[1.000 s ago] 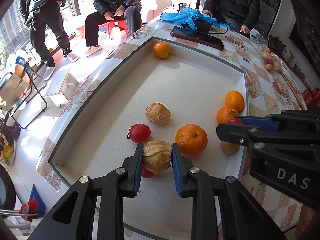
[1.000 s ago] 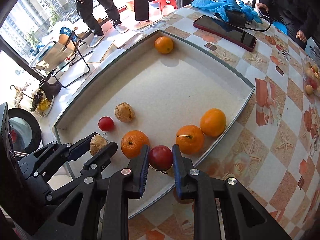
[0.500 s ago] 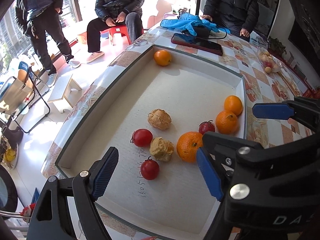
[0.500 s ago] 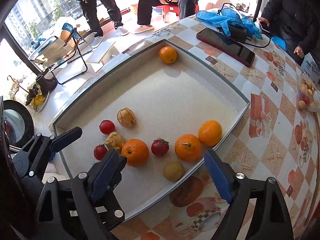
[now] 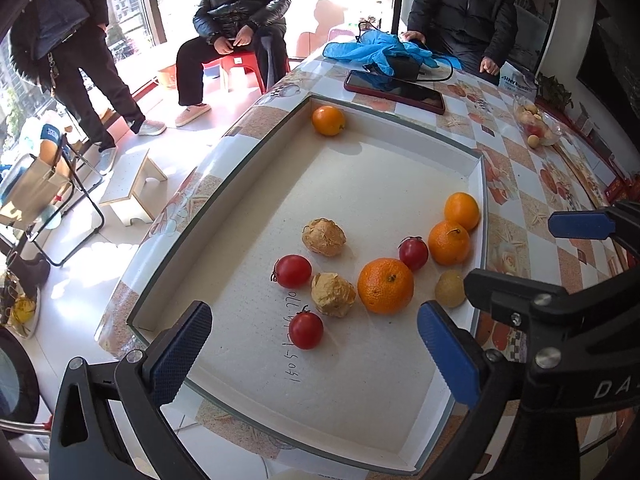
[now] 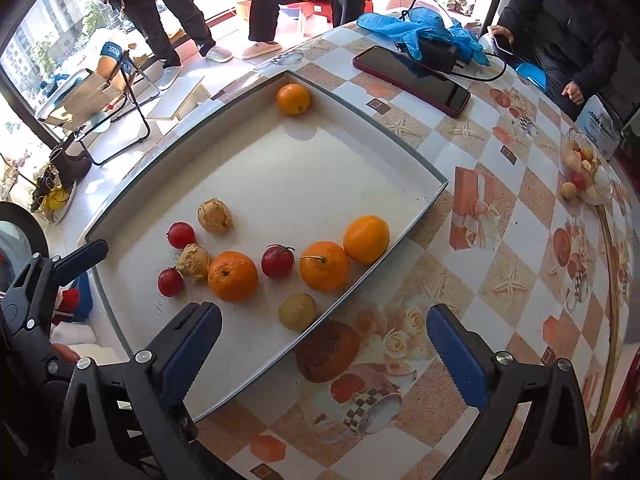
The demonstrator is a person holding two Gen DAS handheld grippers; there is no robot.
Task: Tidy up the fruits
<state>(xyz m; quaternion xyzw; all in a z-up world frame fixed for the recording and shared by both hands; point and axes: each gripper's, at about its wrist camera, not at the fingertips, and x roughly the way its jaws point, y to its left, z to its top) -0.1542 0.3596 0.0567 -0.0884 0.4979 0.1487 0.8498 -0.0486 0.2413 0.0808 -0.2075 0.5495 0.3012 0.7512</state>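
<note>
A shallow white tray point(image 5: 400, 168) point(image 6: 320, 152) holds the fruit. Near its front lie three red tomatoes point(image 5: 306, 330) point(image 5: 292, 271) point(image 5: 413, 253), two tan husked fruits point(image 5: 333, 294) point(image 5: 324, 237), three oranges point(image 5: 385, 286) point(image 5: 449, 243) point(image 5: 461, 211) and a small yellow-brown fruit point(image 5: 450, 289). One more orange point(image 5: 328, 120) sits in the far corner. My left gripper point(image 5: 314, 350) is open and empty above the tray's front edge. My right gripper point(image 6: 324, 350) is open and empty over the tray's right rim, near the yellow-brown fruit point(image 6: 298, 312).
A dark phone point(image 5: 394, 91), a blue cloth point(image 5: 376, 50) with a charger, and a glass bowl of small fruit point(image 6: 586, 172) lie on the patterned tablecloth beyond the tray. Three people sit or stand past the table. A folding chair and a stool stand on the floor at left.
Both grippers opened and drew back up. The left let go of a tan husked fruit, the right let go of a red tomato; both now lie in the tray.
</note>
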